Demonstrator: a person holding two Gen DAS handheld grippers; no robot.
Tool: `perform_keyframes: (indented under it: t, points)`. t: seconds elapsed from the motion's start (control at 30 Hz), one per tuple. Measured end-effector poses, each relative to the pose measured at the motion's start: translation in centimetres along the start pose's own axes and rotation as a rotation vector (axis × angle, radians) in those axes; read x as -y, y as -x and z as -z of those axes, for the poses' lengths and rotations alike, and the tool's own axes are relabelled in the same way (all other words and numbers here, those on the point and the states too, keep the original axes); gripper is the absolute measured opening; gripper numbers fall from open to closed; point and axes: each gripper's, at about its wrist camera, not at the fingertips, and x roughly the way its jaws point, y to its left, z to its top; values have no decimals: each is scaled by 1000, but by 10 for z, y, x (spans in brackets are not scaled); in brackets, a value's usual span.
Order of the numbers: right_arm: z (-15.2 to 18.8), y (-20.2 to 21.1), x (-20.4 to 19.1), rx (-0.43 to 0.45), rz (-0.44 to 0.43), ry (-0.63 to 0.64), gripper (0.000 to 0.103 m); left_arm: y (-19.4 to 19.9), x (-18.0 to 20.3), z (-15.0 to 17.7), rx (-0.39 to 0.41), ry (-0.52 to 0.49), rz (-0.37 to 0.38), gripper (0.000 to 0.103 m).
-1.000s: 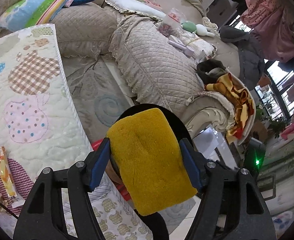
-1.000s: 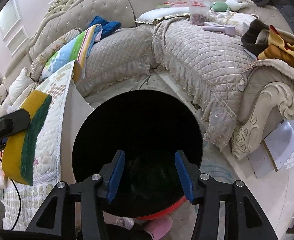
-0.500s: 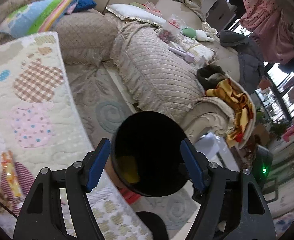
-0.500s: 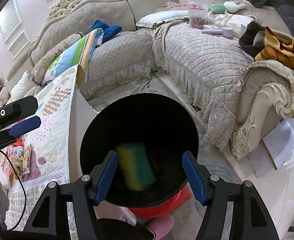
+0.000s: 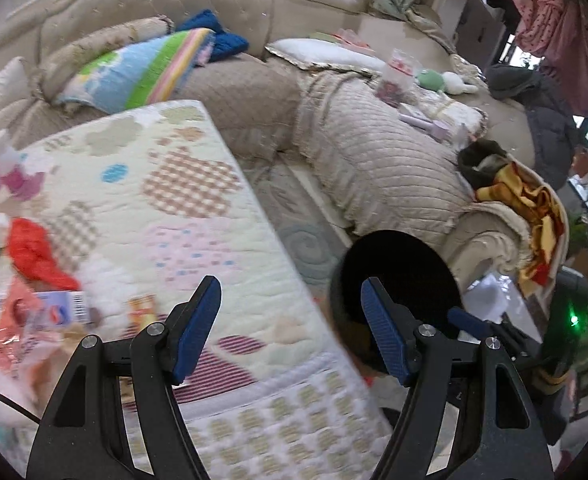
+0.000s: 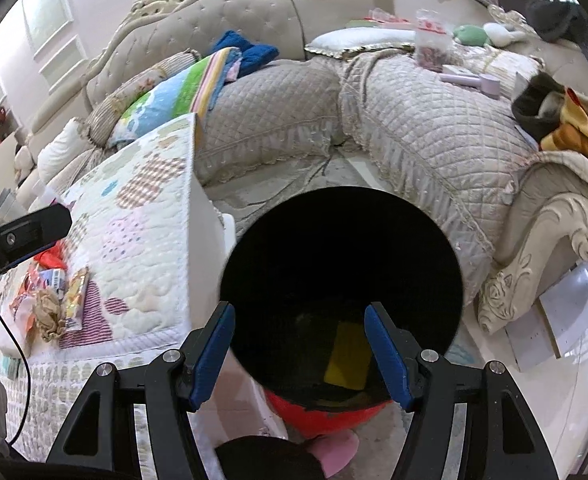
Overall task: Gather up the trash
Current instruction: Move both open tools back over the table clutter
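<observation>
Your left gripper (image 5: 286,328), which held the yellow sponge 1 second ago, now hangs empty with jaws apart over the quilted table (image 5: 142,208), and the sponge (image 6: 348,356) lies inside the black bin (image 6: 342,248) below your right gripper (image 6: 300,344), whose jaws are also apart. That piece is collected. More wrappers (image 5: 34,312) lie on the quilt, and a beige sofa (image 6: 414,120) curves behind.

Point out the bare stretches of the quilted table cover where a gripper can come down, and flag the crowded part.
Free: the far half of the quilted cover, from the striped pillow end down to the wrappers, and the near edge strip beside the trash bin. Crowded: the left side, where the red wrapper, snack packets and crumpled paper cluster.
</observation>
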Motion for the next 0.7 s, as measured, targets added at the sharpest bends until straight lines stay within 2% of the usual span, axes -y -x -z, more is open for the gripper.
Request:
perform_keyframes:
  t: [0.23, 0.7]
  points:
    - [-1, 3, -39, 11, -29, 60, 65, 24, -34, 10, 34, 41, -82, 72]
    - [1, -5, -116, -13, -94, 185, 65, 62, -94, 32, 68, 109, -165, 72]
